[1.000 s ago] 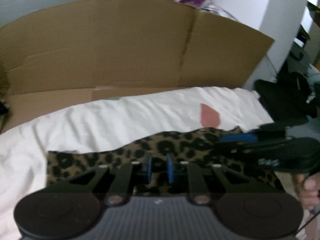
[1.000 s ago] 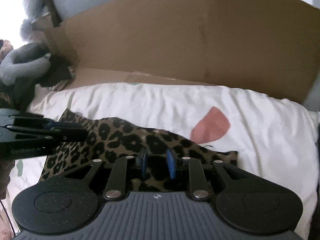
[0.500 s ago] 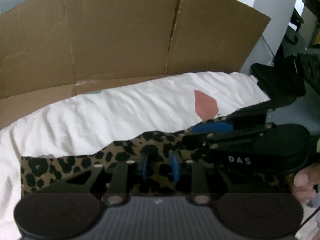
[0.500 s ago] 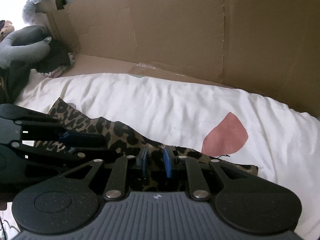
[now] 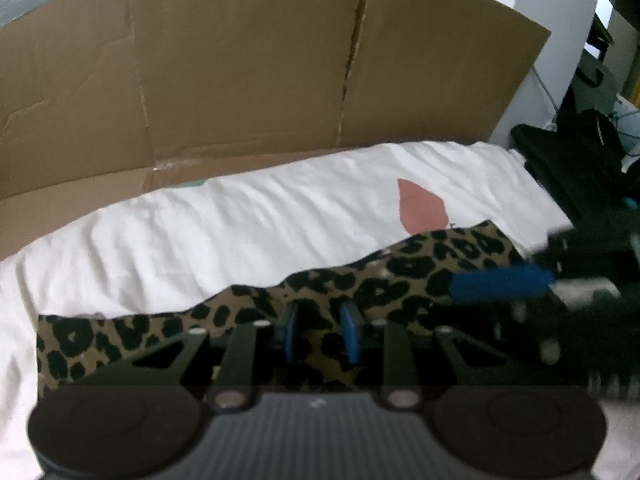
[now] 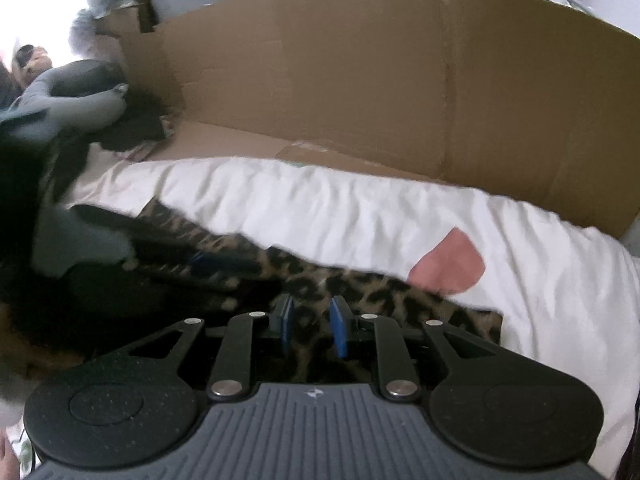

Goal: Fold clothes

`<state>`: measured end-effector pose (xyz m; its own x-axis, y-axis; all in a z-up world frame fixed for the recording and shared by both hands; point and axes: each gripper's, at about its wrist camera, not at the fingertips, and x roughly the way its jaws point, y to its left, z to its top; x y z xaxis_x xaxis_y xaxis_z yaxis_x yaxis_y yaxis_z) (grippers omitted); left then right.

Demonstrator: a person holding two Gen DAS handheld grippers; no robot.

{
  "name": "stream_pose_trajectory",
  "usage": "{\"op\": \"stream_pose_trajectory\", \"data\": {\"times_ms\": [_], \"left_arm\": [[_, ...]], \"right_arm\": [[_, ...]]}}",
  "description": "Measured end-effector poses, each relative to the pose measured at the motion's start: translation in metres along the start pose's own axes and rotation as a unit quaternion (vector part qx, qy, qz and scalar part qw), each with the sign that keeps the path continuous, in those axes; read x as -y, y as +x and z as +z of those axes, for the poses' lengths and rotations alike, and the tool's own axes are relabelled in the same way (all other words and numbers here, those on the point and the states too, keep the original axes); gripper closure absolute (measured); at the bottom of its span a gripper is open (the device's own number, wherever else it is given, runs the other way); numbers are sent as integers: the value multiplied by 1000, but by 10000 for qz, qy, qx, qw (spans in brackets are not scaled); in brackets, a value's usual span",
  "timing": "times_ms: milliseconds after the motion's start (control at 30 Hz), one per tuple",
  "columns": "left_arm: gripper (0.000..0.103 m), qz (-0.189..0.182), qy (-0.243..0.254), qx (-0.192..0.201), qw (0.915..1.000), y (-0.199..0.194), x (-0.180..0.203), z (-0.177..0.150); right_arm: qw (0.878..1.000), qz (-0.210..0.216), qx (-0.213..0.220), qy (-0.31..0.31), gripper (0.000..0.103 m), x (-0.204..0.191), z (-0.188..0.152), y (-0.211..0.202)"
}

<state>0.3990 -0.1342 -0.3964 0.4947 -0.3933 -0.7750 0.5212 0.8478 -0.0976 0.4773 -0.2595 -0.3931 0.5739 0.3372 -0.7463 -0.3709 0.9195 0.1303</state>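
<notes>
At the far left of the right wrist view we see a pile of grey and dark clothing (image 6: 76,96) at about 10 o'clock, beside the end of the brown cardboard sheet (image 5: 240,80) that stands behind everything from 9 to 3 o'clock. Below it lies the white bedsheet (image 5: 200,240), wrinkled, with a pink patch (image 5: 420,208) printed on it at roughly 2 o'clock.

The leopard-print garment (image 5: 380,276) lies on the bedsheet as a long strip, its left end at 8 o'clock in the left wrist view and its right end rising toward 3 o'clock, just under the pink patch.

Our left gripper (image 5: 319,336) sits low over the strip at 6 o'clock. Its blue fingers (image 5: 289,334) stand apart with cloth showing in the gap between them; we cannot tell whether they pinch it.

Our right gripper (image 6: 310,332) sits at 6 o'clock of its own view, over the garment's right part. Its blue fingers (image 6: 339,330) are likewise parted with cloth seen in the gap; whether they grasp it we cannot tell. In the left wrist view it shows blurred at 3 o'clock, one blue finger lying over the cloth.
</notes>
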Motion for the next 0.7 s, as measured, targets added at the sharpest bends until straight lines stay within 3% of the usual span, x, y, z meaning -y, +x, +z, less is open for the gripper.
{"op": "stream_pose_trajectory", "data": {"times_ms": [267, 433, 700], "left_arm": [[76, 49, 173, -45, 9998, 2, 2, 2], [79, -20, 119, 59, 9999, -17, 10, 5], [80, -153, 30, 308, 9994, -53, 26, 11]], "right_arm": [[9977, -294, -159, -583, 74, -4, -27, -2], [9971, -650, -200, -344, 72, 13, -28, -14], [9984, -538, 102, -133, 72, 12, -23, -43]]}}
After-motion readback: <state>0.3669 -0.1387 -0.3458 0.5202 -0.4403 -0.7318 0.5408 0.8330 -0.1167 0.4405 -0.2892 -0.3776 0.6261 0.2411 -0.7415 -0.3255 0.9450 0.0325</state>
